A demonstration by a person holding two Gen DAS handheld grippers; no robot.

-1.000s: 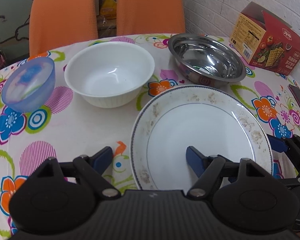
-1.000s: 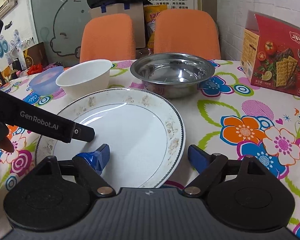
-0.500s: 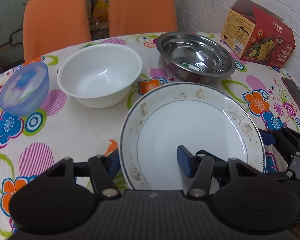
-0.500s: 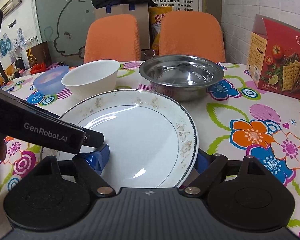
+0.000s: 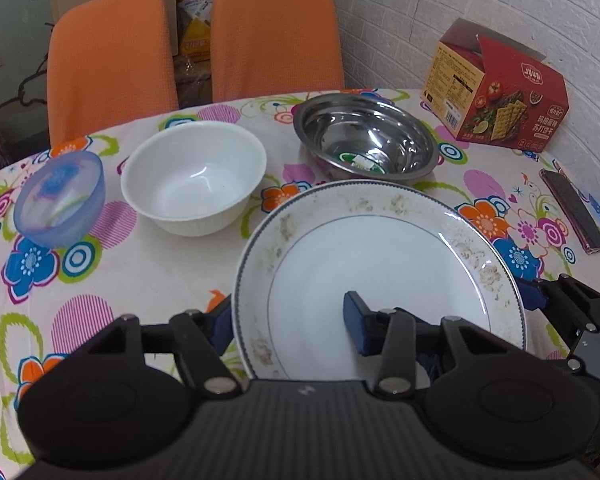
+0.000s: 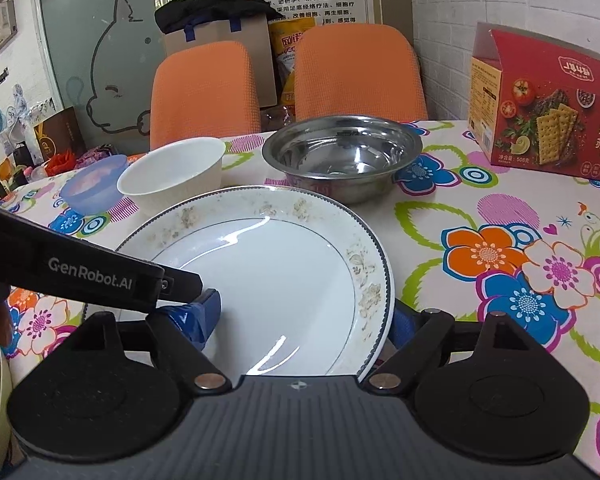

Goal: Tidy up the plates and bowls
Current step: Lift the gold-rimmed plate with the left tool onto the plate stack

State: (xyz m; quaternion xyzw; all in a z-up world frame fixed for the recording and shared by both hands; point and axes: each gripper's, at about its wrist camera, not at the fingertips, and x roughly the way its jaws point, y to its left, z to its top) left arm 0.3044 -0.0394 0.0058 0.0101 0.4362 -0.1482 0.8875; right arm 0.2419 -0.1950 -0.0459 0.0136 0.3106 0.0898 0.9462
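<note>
From the left, a translucent blue bowl (image 5: 60, 198), a white bowl (image 5: 194, 178) and a steel bowl (image 5: 366, 138) stand apart on the flowered worktop (image 5: 148, 276). Nearer, the gold-flecked plate (image 5: 380, 272) is raised at its near edge. The left hand-held gripper (image 5: 290, 322) has just been closing across the rim, apparently gripping it. The right hand-held gripper (image 6: 306, 320) straddles the opposite rim, wide, pads apparently not pressing. Glazed china: stiff, slippery, breakable; best held at the rim.

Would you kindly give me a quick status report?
Left gripper closing across white floral-rimmed plate edge. Right gripper open, straddling opposite edge. Nothing blocking.
</note>
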